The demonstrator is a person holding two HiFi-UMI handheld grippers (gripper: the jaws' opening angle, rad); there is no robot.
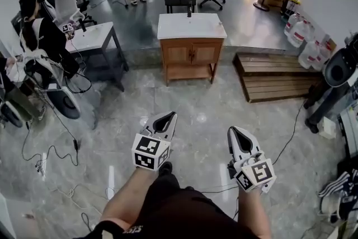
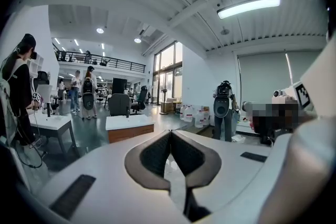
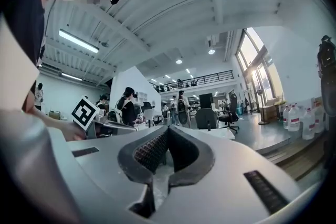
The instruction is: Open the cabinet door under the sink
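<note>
Head view. The wooden cabinet (image 1: 191, 69) under the white sink (image 1: 190, 26) stands on the grey floor (image 1: 196, 103), well apart from both grippers. Its two doors (image 1: 177, 54) are closed, so what is inside cannot be seen. The left gripper (image 1: 169, 116) and right gripper (image 1: 234, 131) are both level and near the person, each with its jaws together and nothing between them. A wooden pallet (image 1: 277, 75) lies right of the cabinet. Beyond it are white jugs (image 1: 305, 36), contents indiscernible.

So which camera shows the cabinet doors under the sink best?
The head view: both cabinet doors face it, shut, under the white sink. The left gripper view shows only a wooden strip; the right gripper view, just the sink's top.
</note>
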